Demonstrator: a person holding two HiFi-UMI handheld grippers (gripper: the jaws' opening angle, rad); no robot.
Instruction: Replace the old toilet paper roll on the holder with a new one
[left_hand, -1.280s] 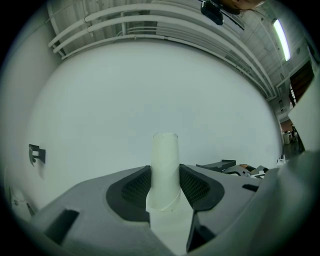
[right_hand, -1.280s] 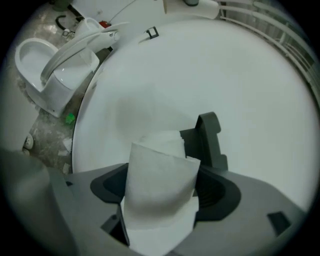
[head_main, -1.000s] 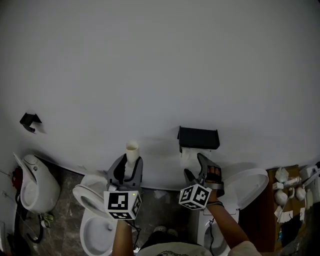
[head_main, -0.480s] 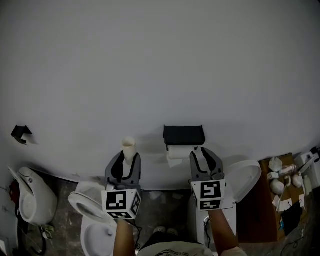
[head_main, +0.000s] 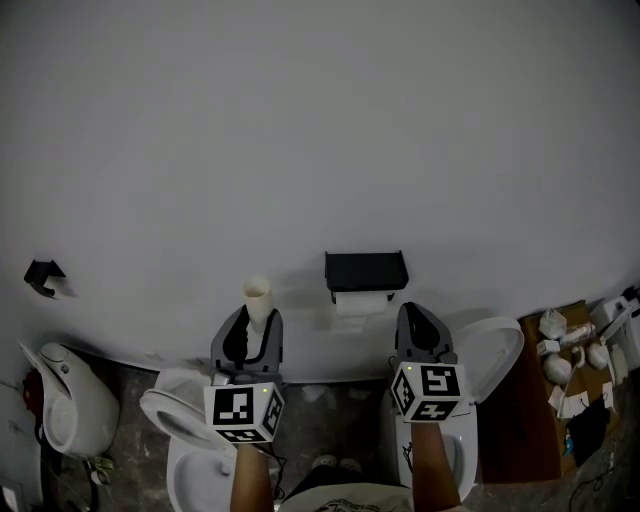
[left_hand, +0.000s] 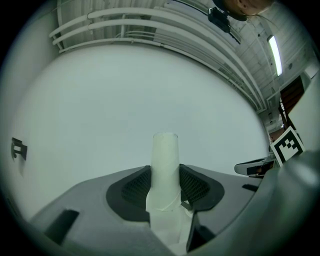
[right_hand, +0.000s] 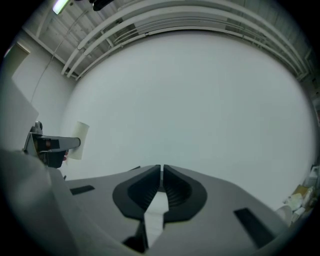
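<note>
- the black holder (head_main: 366, 270) is fixed to the pale wall (head_main: 320, 120). the new roll (head_main: 362, 303), full and white, sits in it just under the cover, with a short loose end hanging at the roll's left.
- the left gripper (head_main: 256, 320) is below and to the left of the holder, near it but apart, and points at the wall. its jaws stand partly apart and are clamped on the old roll tube (left_hand: 165, 155), with a pad pressing on each side of the tube's lower part.
- the tube stands upright in that grip. its open top rises above the jaw tips to about the height of the holder's lower edge, and a scrap of paper clings round its lower end.
- the right gripper (head_main: 414, 312) is just below and to the right of the holder, with its tip close to the new roll's right end. its jaws have just been closing and now sit pressed together with nothing between them.
- a toilet (head_main: 165, 408) with its seat up lies well below and left of the holder, under the left gripper. a second toilet's raised lid (head_main: 495, 350) shows below and right of the holder.
- a small black hook (head_main: 42, 275) sits on the wall far to the left of the holder, at about the holder's height.
- a brown tabletop (head_main: 520, 420) with small white things on it lies far to the lower right of the holder.
</note>
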